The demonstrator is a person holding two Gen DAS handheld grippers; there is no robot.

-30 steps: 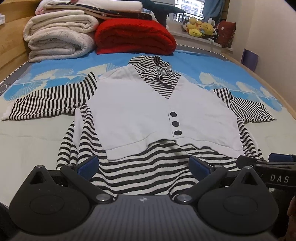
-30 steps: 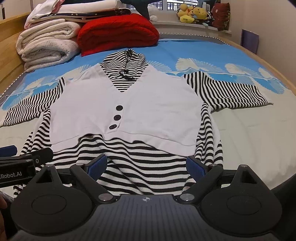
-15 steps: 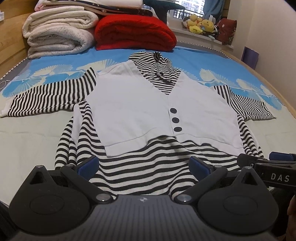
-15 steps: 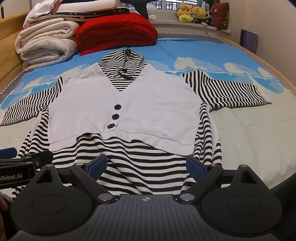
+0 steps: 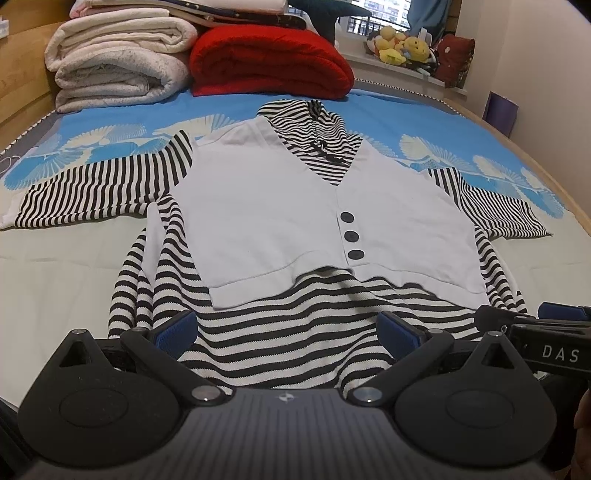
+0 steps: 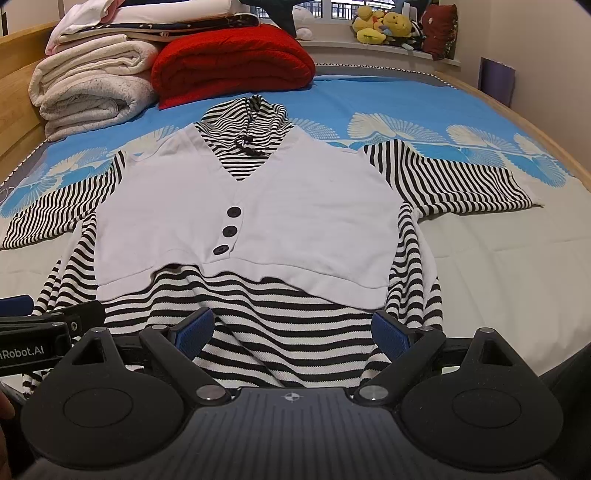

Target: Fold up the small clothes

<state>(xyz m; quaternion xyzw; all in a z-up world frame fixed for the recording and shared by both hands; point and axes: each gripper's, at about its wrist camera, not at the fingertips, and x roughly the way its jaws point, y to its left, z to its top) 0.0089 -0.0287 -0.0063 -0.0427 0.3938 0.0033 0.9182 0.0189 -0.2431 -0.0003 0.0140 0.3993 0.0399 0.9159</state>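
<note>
A small black-and-white striped top with a white vest front and three dark buttons [image 5: 314, 221] [image 6: 258, 221] lies flat on the bed, sleeves spread, collar away from me. My left gripper [image 5: 288, 330] is open and empty, hovering just over the striped hem. My right gripper [image 6: 291, 328] is open and empty over the same hem. Each gripper shows at the edge of the other's view: the right one in the left wrist view [image 5: 535, 325], the left one in the right wrist view [image 6: 44, 325].
Folded white blankets [image 5: 118, 62] and a red blanket [image 5: 269, 62] are stacked at the head of the bed. Plush toys [image 6: 384, 22] sit on the windowsill. The wooden bed frame [image 6: 517, 118] runs along the right side, near the wall.
Both grippers have drawn back a little and tilted, so the top sits slightly higher in view. The garment has not moved. Both jaws stay open.
</note>
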